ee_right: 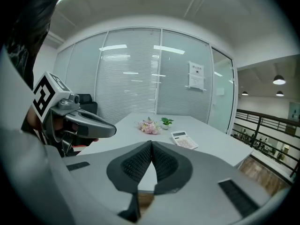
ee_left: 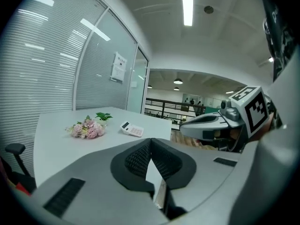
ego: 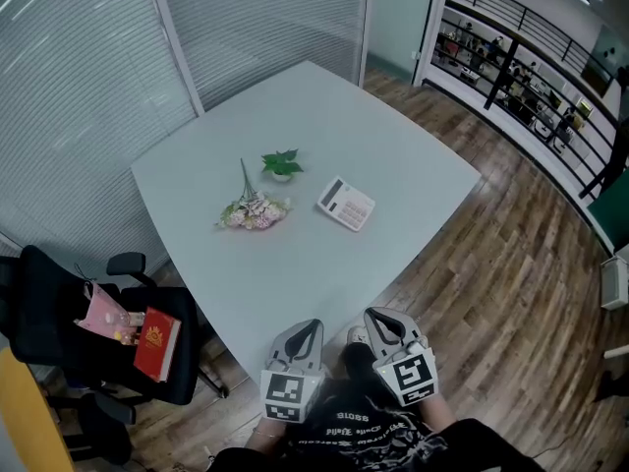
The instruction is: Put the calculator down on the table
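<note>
A white calculator (ego: 346,204) lies flat on the pale grey table (ego: 393,146), right of its middle; it also shows as the calculator (ee_left: 131,129) and the calculator (ee_right: 184,140) in the two gripper views. Both grippers hover at the table's near corner, close to my body and well short of the calculator. My left gripper (ego: 305,327) is shut with nothing between its pads. My right gripper (ego: 375,317) beside it is shut and empty too. In each gripper view the black pads meet tip to tip.
A bunch of pink flowers (ego: 254,210) and a small green plant (ego: 281,163) lie left of the calculator. A black office chair (ego: 88,347) with a red book (ego: 156,342) stands at the table's left. Glass walls with blinds run behind; wooden floor (ego: 491,264) lies to the right.
</note>
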Available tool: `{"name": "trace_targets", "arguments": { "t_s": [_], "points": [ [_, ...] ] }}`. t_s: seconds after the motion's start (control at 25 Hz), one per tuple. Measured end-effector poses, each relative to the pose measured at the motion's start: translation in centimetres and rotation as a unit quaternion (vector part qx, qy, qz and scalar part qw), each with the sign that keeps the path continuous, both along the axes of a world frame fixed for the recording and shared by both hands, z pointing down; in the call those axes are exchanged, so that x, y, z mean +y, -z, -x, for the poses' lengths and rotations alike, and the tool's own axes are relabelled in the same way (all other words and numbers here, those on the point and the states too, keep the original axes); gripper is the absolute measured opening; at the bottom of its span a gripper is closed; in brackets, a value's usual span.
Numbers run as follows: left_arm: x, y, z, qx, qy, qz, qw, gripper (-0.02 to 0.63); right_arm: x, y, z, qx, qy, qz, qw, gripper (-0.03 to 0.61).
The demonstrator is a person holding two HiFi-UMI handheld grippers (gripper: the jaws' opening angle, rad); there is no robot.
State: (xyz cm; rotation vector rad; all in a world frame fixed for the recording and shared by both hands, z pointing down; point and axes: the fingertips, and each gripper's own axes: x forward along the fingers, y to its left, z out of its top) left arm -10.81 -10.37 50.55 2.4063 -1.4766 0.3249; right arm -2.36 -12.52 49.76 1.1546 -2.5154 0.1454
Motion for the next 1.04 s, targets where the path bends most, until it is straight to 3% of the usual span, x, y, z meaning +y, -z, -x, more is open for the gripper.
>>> {"name": "trace_targets", "arguments": {
  "t_s": [0.12, 0.4, 0.6, 1.04],
  "points": [
    [0.0, 0.7, -0.4, 0.023, -0.008, -0.009, 0.9997, 0.020, -0.2, 0.1, 0.1, 0.010, 0.010, -0.018, 1.000, 0.008],
    [-0.1, 0.3, -0.8, 0.015, -0.010, -0.004, 0.9998, 0.020, -0.5, 0.0, -0.3, 0.011, 0.005, -0.003, 1.000, 0.008],
    [-0.5, 0.1, -0.7, 0.010, -0.009, -0.003, 0.9999, 0.020, -0.9, 0.5, -0.3, -0.030, 0.003, 0.011, 0.999, 0.006],
    [-1.4, 0.2, -0.3, 0.007, 0.000, -0.007, 1.0000, 0.020, -2.2, 0.3, -0.7, -0.001, -0.004, -0.007, 1.000, 0.006]
  ]
}}
